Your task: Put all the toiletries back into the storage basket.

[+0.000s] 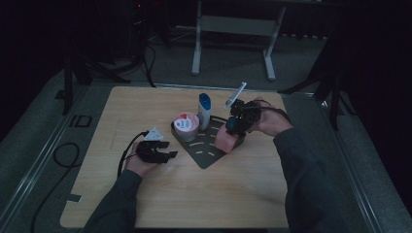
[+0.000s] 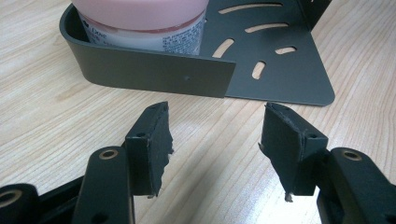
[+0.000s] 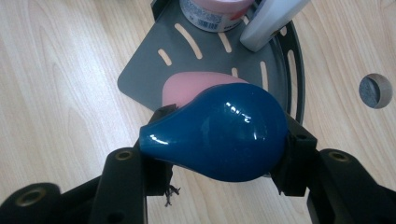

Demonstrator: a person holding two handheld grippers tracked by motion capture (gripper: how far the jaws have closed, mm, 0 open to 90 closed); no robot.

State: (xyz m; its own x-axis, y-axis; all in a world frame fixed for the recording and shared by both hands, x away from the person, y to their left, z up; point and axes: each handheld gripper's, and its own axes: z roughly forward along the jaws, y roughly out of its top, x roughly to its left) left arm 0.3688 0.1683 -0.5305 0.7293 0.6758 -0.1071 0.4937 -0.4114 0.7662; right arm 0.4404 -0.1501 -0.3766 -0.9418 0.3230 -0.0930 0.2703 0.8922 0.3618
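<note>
Blue teardrop-shaped object (image 3: 219,135), glossy and smooth, sits clamped between the jaws of the right tongs (image 3: 219,154), held above the near-right part of the dark grey corner tray (image 3: 144,79) and not yet set down. In the high view the right tongs (image 1: 236,124) hover at the tray's right edge, just over a pink egg-shaped object (image 1: 226,140) that already rests there; in the right gripper view that same pink shape (image 3: 187,88) peeks out from under the blue one. Nearer the person and to the left, the left tongs (image 1: 163,154) lie low on the counter (image 1: 145,204), jaws apart with nothing between them, pointed at the tray's upright wall (image 2: 154,70) and just short of it. Farther back on the tray stand a pink-lidded jar (image 1: 186,124) and, right of it, a tall white bottle with a blue top (image 1: 204,110), both upright and close together in the tray's far corner. Judging from how things lie, the work looks like loading the tray: three things appear placed, and the blue one is the piece in hand. What seems left is to lower it onto a free patch of the slotted floor, probably beside the pink egg shape, and let go. The left tongs seem ready to steady the tray if it shifts.
</note>
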